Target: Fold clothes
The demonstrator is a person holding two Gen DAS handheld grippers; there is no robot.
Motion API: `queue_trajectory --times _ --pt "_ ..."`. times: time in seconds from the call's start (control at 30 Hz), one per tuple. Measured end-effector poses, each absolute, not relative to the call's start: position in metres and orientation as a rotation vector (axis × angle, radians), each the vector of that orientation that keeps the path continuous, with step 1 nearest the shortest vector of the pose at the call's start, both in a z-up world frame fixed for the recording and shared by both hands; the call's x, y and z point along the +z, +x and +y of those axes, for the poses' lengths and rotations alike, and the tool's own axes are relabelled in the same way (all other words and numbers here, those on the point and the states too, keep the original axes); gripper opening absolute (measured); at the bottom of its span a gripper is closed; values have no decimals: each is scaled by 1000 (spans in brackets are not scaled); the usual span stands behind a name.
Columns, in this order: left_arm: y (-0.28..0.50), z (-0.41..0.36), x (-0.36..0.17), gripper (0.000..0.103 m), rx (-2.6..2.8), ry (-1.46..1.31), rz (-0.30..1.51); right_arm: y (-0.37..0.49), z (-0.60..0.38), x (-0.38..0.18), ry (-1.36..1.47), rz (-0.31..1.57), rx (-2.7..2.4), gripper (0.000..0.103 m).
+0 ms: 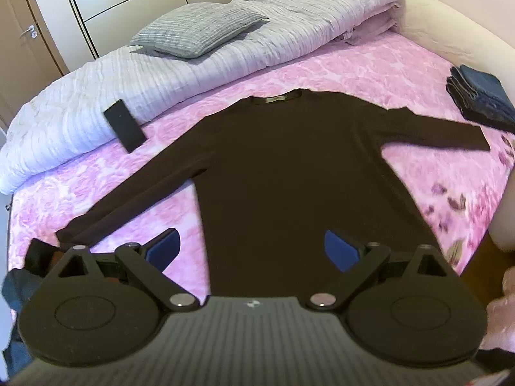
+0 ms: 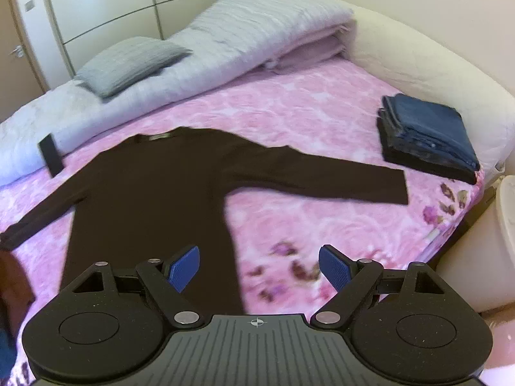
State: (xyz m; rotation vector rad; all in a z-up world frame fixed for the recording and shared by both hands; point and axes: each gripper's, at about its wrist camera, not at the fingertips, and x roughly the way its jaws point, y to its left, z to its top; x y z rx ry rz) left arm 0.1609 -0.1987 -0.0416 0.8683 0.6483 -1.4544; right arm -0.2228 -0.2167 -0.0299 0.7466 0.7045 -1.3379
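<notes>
A dark brown long-sleeved top (image 1: 289,167) (image 2: 145,193) lies flat on the pink bedspread (image 1: 370,74) (image 2: 322,122), neck away from me and both sleeves spread out. My left gripper (image 1: 252,249) hangs open over the top's lower hem, its blue pads (image 1: 338,249) wide apart and empty. My right gripper (image 2: 259,268) is open too, above the bedspread just right of the top's lower body, with its left pad (image 2: 183,268) over the fabric's edge. Neither gripper holds anything.
A stack of folded blue jeans (image 2: 428,135) (image 1: 482,99) sits at the bed's right side near the right sleeve's cuff. A black phone-like slab (image 1: 124,125) (image 2: 50,154) leans on the rolled grey duvet (image 1: 193,61), with a grey pillow (image 1: 199,29) on it. Wardrobe doors stand behind.
</notes>
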Motion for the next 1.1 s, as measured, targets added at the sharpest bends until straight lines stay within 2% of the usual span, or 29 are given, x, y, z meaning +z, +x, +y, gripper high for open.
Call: queue_trajectory --times 0.3,0.63,0.87,1.03,1.1 --pt "26 -254 -51 94 -1530 989 602 -323 -263 -55 892 569 -1431 85" --pt "-79 -323 -95 94 -1840 1126 390 -429 -309 -82 1061 405 -1539 84" --pt "-177 -351 -120 93 -1987 1232 200 -478 -336 -104 1028 446 -1536 84" --pt "-264 -361 -161 91 -2045 1241 116 -534 -390 -132 1017 459 -1394 84" --pt "-307 -366 -185 89 -2039 1255 100 -551 -422 -154 972 540 -1312 84"
